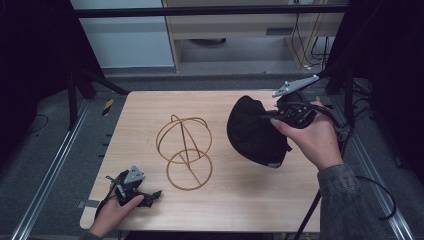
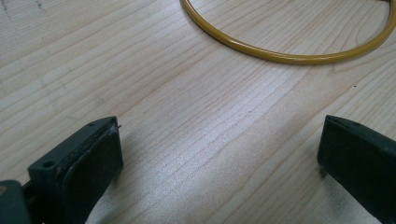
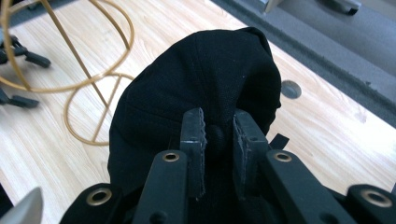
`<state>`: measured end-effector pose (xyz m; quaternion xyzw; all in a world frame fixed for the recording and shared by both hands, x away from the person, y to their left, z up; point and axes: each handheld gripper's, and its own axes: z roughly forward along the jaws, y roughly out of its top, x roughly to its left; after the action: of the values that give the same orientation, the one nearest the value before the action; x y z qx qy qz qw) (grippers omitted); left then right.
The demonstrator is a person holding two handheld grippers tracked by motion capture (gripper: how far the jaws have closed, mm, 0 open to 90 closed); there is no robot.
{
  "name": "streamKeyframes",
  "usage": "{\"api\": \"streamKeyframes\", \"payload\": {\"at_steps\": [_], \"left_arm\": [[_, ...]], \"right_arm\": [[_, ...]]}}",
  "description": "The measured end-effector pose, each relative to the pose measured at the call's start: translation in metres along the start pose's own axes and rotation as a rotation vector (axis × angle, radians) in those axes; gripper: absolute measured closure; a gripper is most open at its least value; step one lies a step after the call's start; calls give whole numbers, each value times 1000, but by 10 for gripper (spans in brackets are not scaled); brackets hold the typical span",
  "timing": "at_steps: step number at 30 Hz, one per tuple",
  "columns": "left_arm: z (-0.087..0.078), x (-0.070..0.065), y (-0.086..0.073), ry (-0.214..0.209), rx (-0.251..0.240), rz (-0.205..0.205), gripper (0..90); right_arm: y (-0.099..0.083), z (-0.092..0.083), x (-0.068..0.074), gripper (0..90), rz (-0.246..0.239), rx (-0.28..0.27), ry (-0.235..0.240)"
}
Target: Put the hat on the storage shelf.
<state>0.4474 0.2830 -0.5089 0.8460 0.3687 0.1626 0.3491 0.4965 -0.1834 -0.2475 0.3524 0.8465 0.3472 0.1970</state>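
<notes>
I have the right hand-held gripper (image 3: 219,140) clamped on a fold of the black cap (image 1: 255,132), held above the tabletop (image 1: 250,200) right of the gold wire stand (image 1: 184,152), presumably to seat it on the dome. My left hand-held gripper (image 2: 219,154) rests open and empty near the stand's base ring (image 2: 289,51), apart. Nothing blocks the path between cap and stand.

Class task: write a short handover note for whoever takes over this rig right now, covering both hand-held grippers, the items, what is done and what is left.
Right hand-held gripper: shut on a fold of the black cap, held above the table's right half.
Left hand-held gripper: open, holding nothing, low at the near left corner.
Gold wire stand: mid-table, bare, upright.
Done: cap gripped and lifted.
Left, probably: carry the cap over and set it on the stand's rounded top.
</notes>
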Motion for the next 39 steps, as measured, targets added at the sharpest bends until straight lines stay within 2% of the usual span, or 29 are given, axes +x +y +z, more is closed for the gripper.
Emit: {"api": "streamKeyframes", "payload": {"at_steps": [19, 31, 39], "left_arm": [[0, 0, 0, 0, 0, 0, 0], [0, 0, 0, 0, 2, 1, 0], [0, 0, 0, 0, 2, 1, 0]], "right_arm": [[28, -28, 19, 768, -16, -118, 23], [49, -31, 30, 769, -25, -177, 49], [64, -25, 39, 770, -36, -203, 80]]}}
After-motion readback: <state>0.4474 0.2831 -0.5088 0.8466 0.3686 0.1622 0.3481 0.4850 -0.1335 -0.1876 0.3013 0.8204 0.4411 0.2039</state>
